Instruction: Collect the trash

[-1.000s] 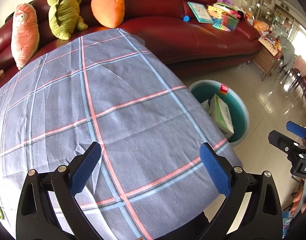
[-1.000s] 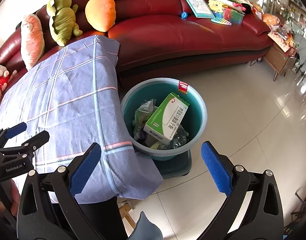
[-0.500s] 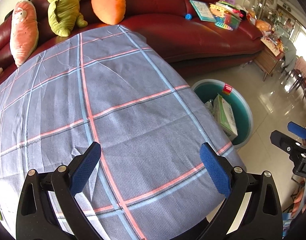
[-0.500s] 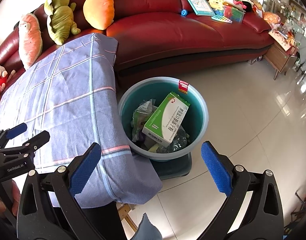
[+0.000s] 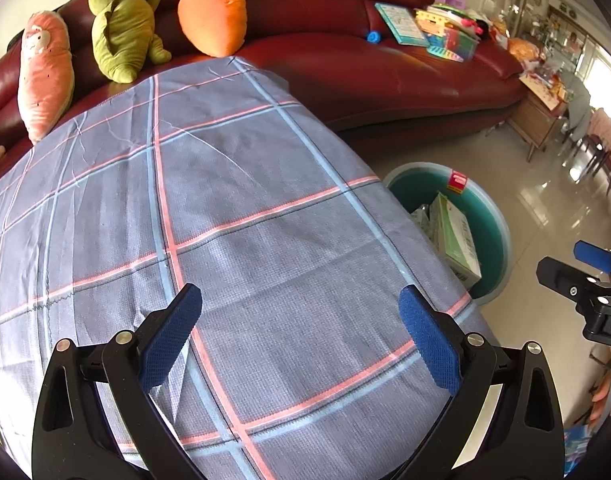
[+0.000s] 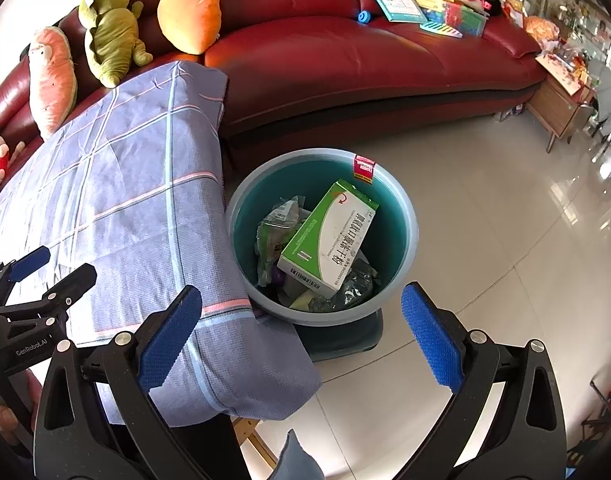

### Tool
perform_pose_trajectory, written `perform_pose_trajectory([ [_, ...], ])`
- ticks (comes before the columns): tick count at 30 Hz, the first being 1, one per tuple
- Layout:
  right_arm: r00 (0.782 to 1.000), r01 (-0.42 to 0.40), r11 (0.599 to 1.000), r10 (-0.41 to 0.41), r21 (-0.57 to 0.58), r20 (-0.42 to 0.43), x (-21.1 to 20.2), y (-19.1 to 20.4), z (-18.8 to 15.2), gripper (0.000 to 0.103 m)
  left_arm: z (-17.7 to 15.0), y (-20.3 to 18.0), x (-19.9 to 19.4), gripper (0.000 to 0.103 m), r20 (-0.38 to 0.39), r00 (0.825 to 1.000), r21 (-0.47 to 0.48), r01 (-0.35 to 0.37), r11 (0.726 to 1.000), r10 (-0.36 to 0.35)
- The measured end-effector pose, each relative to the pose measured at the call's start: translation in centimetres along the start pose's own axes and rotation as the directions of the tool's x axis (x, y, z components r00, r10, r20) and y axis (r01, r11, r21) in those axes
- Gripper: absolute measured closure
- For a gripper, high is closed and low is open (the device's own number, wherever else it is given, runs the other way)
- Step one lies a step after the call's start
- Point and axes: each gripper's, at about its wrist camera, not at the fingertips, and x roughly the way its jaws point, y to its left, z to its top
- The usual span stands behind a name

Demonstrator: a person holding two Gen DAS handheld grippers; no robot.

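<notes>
Ahead of the empty, wide-open right hand-held gripper, the basin sits beside the table, catching trash; left hand-held gripper likewise gapes empty.

3 plush toys, 1 bin, 1 green box, 2 grippers.

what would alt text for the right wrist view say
An open right gripper points down at a teal trash bin on a tiled floor, holding a green-and-white box and crumpled wrappers, beside a plaid-covered table and red sofa.
</notes>
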Motion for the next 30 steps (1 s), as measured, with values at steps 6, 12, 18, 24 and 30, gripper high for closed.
perform_pose_trajectory([
  [6,1.0,0.004,1.0,-0.004,0.004,-0.009,0.3,-0.2,0.2,0.007,0.3,-0.1,0.1,0.004,0.013,1.0,0.001,-0.013,1.0,0.013],
  [12,1.0,0.003,1.0,-0.003,-0.002,-0.013,0.6,-0.2,0.4,0.007,0.5,-0.2,0.1,0.004,0.018,1.0,0.004,-0.021,1.0,0.021],
  [18,1.0,0.004,1.0,-0.004,-0.002,-0.019,0.9,-0.3,0.5,0.007,0.6,-0.2,0.4,0.004,0.011,1.0,0.004,-0.027,1.0,0.027],
  [24,1.0,0.007,1.0,-0.007,-0.003,-0.025,1.2,-0.3,0.6,0.007,0.8,-0.1,0.8,0.004,0.0,1.0,-0.004,-0.027,1.0,0.027],
  [30,1.0,0.01,1.0,-0.01,-0.004,-0.03,1.4,-0.3,0.7,0.007,0.8,-0.1,0.8,0.004,-0.004,1.0,-0.003,-0.031,1.0,0.031],
])
